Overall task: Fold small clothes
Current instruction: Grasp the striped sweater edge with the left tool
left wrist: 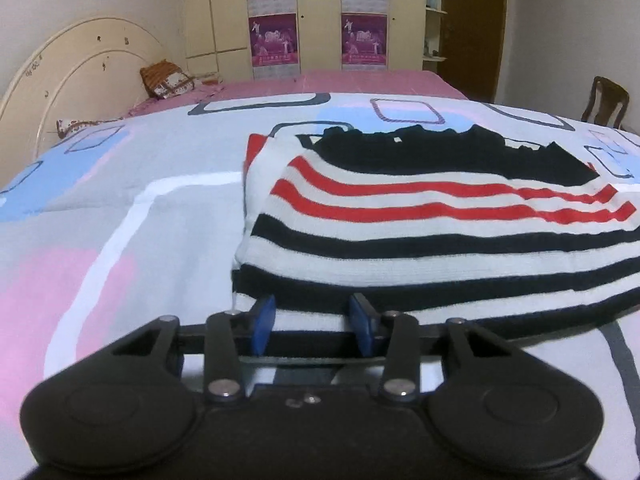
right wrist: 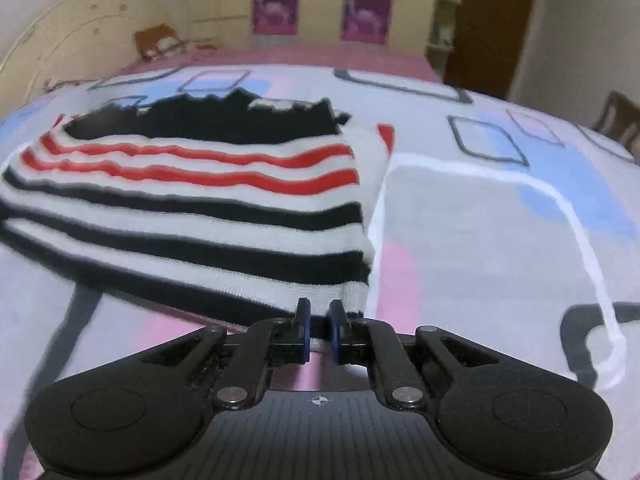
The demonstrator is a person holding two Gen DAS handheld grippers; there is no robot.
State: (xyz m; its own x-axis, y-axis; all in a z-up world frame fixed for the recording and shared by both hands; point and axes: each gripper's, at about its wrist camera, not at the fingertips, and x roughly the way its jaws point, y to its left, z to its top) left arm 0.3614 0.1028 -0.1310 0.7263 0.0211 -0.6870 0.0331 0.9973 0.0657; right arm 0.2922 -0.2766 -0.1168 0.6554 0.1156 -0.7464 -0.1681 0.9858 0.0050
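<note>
Striped sweater (left wrist: 432, 232) lies flat on the bedspread (left wrist: 120, 208), already doubled over by the look of it, red and black bands across white knit. From the left wrist view, the left gripper (left wrist: 314, 322) sits right at the near hem, close to the garment's left corner; its blue pads (left wrist: 264, 320) stand apart either side of the black edge band, not yet pressing, so I call it unclenched. The knit looks soft, light and floppy, likely to sag between two holds, so the two near corners seem the sensible places to pinch.

Over to the right wrist view, which is somewhat blurred: the right gripper (right wrist: 319, 330) has its fingers nearly together, clenched on the hem of the sweater (right wrist: 192, 200) beside the right corner, white ribbing showing between the pads.

Underneath, the bedspread is smooth printed cloth with rounded squares, and it probably gives a little. Beyond it lie a pink sheet (left wrist: 320, 84), a curved cream headboard (left wrist: 72, 68), a wardrobe (left wrist: 320, 12) with purple posters, and a wooden chair (left wrist: 606, 102) off to the side.
</note>
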